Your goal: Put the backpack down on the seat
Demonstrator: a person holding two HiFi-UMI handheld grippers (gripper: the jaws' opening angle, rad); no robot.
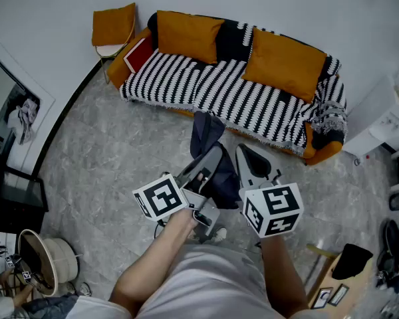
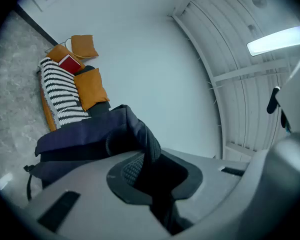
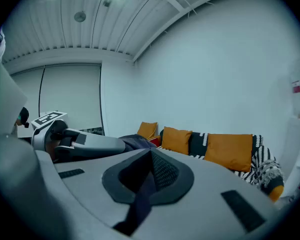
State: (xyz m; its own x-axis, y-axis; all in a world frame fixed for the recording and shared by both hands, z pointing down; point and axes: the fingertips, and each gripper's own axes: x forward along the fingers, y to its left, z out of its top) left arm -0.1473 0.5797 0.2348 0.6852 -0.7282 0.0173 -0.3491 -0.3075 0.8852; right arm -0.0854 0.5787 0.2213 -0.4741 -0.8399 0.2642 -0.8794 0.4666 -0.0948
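Grey floor (image 1: 113, 151), striped sofa (image 1: 322, 121) ahead — the carrying step.
The backpack (image 1: 208, 133) is held short of the sofa, the left gripper (image 1: 209, 165) and right gripper (image 1: 251, 161) both clamped on its fabric — it is yet to be brought over the seat (image 1: 206, 85) and lowered.

The backpack (image 1: 207, 133) is matt dark cloth, the sofa (image 1: 186, 78) wears striped woven cloth, the floor (image 1: 120, 151) looks smooth stone.

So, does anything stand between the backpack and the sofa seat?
Nothing visible: only floor lies between the backpack and the striped seat. Orange cushions lean at its back, a red book at the left end.
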